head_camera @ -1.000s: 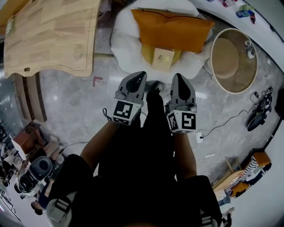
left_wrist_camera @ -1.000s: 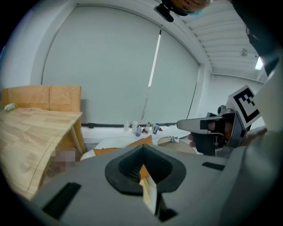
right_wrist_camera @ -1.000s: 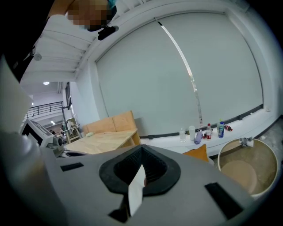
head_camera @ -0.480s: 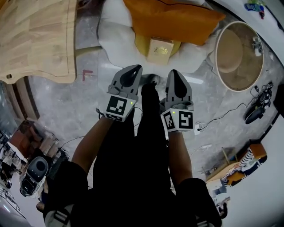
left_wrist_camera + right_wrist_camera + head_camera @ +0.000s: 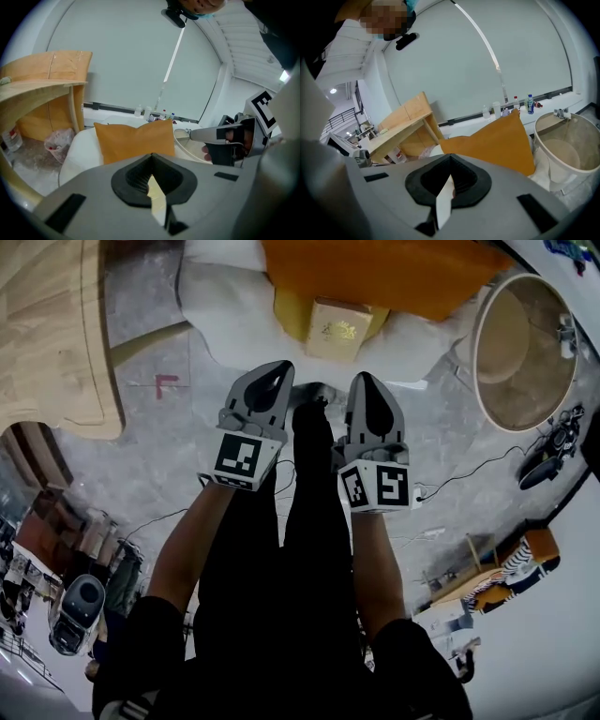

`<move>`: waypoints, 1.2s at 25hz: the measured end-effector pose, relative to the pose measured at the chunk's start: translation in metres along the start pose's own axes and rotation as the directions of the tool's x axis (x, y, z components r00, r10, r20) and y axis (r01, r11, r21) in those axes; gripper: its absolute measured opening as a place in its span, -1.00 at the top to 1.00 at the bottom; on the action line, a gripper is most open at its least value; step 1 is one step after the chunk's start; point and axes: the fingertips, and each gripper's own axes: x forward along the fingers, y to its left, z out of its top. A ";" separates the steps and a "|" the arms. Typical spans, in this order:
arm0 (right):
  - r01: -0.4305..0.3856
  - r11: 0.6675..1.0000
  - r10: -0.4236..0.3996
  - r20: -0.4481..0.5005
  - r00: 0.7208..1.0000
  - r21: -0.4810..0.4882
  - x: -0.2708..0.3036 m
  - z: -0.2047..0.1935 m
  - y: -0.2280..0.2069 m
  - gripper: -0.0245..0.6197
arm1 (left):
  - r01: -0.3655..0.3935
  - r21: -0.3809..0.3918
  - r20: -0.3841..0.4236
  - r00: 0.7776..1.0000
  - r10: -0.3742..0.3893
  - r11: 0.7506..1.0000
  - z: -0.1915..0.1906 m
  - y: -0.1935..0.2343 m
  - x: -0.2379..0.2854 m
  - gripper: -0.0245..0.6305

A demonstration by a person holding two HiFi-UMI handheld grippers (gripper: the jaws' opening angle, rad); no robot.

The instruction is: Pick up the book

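The book [image 5: 336, 329], tan with a small gold design on its cover, lies flat on a yellow cushion [image 5: 289, 315] at the front edge of a white padded seat [image 5: 225, 301], just before a large orange cushion [image 5: 394, 273] propped behind it. Both tools are held side by side above the grey marbled floor [image 5: 159, 456], pointing toward the seat and apart from the book, with the person's black-trousered legs [image 5: 309, 559] below and between them. The left tool [image 5: 277, 371] is closed, its dark ribbed pads meeting at the tips with nothing gripped; a pale yellowish sliver shows through the slot beneath the tips in the left gripper view [image 5: 151, 155], possibly the book or its cushion beyond, though that is hard to make out. The right tool [image 5: 364, 381] is likewise closed on nothing, tips together in the right gripper view [image 5: 450, 157]. A wooden worktop [image 5: 47, 334] stands to the left of the seat, a round pale tub [image 5: 525, 348] to its right, and a red corner mark [image 5: 166, 382] sits on the floor near the seat's left edge. A thin cable [image 5: 469, 479] trails across the floor at the right.
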 end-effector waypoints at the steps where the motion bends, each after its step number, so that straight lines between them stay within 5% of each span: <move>1: -0.001 1.000 0.001 -0.006 1.000 0.002 0.005 -0.005 -0.002 0.92 | 0.001 -0.001 -0.004 1.000 -0.001 1.000 -0.005 0.004 0.006 0.93; 18: -0.002 1.000 0.005 -0.114 0.993 0.023 0.080 -0.098 -0.029 0.92 | 0.020 -0.064 -0.143 0.989 -0.029 0.998 -0.114 0.059 0.102 0.90; 30: 0.015 0.999 -0.007 -0.171 0.985 0.043 0.109 -0.144 -0.056 0.92 | 0.093 -0.078 -0.228 0.968 -0.108 0.993 -0.186 0.076 0.174 0.62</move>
